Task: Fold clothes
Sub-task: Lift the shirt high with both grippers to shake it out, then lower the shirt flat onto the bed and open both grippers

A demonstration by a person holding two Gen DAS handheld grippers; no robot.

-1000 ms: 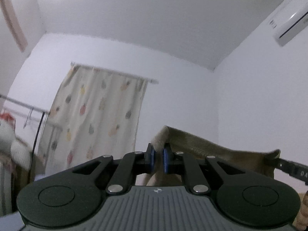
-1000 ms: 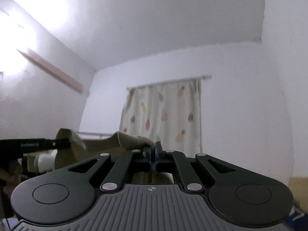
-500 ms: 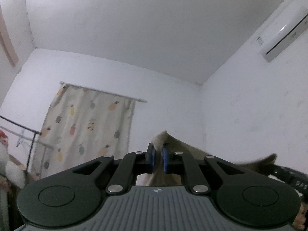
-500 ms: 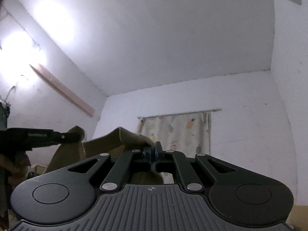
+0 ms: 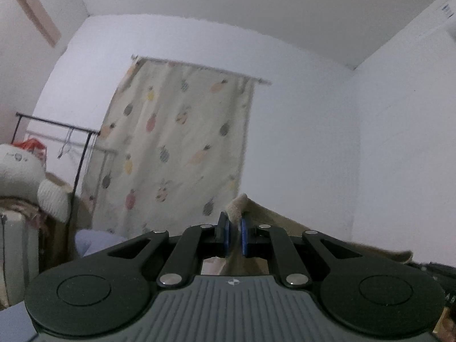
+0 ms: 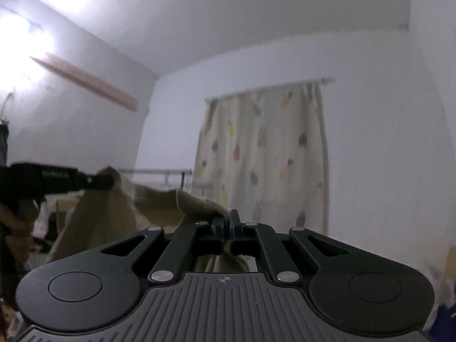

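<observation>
Left claw [image 5: 234, 236] pinches beige garment [image 5: 273, 222] corner; right claw [image 6: 227, 235] clamped on other corner. Cloth stretched between, raised high, likely to hang flat before folding.

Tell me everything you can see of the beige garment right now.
The beige garment looks like soft knit with a ribbed edge. It is held up in the air, stretched between the two grippers: the left gripper is shut on one corner, the right gripper on another. Its top edge sags between them and the rest hangs below, out of view.
</observation>
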